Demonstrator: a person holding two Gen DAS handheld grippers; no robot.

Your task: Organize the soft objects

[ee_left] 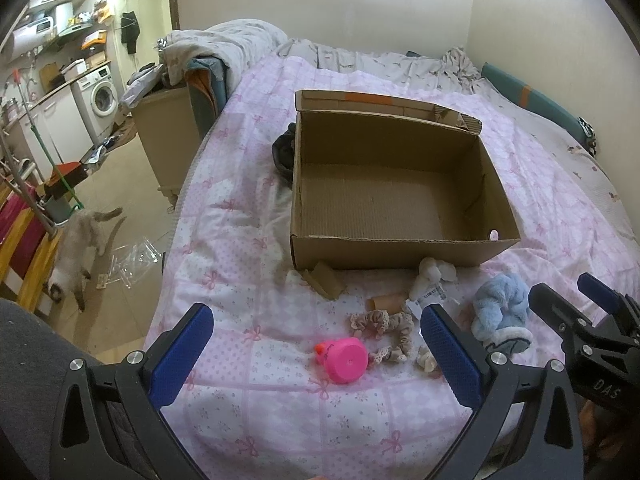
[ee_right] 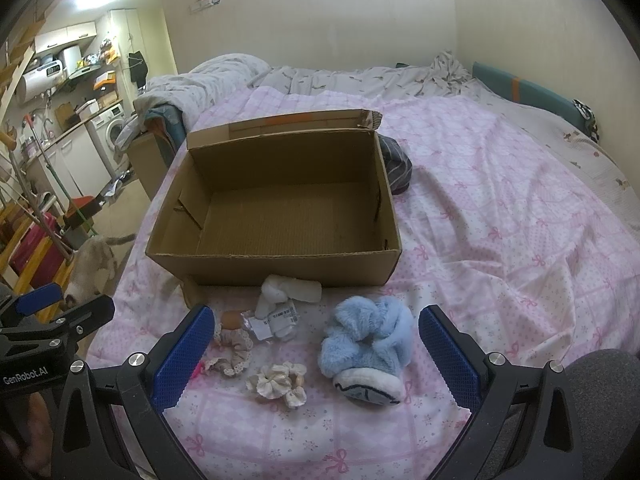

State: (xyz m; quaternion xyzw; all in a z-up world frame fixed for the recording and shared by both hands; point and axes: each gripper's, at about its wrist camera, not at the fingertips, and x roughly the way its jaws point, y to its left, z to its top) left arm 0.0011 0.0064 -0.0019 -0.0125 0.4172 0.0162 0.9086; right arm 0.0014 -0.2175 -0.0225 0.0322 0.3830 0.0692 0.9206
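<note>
An open, empty cardboard box [ee_left: 400,184] stands on the pink bedspread; it also shows in the right wrist view [ee_right: 276,208]. In front of it lie a pink toy [ee_left: 344,358], beige scrunchies [ee_left: 384,326], a white soft toy with a tag [ee_left: 434,276] and a blue fluffy slipper [ee_left: 500,312]. My left gripper [ee_left: 316,344] is open, with the pink toy between its fingers. My right gripper [ee_right: 316,344] is open above the blue slipper [ee_right: 368,344], cream scrunchie [ee_right: 278,384] and white toy [ee_right: 288,294].
A dark garment [ee_left: 284,152] lies left of the box. The bed's left edge drops to the floor, where a cat [ee_left: 76,256] walks beside a cardboard bin [ee_left: 168,136]. Rumpled grey bedding [ee_right: 320,76] lies at the far end.
</note>
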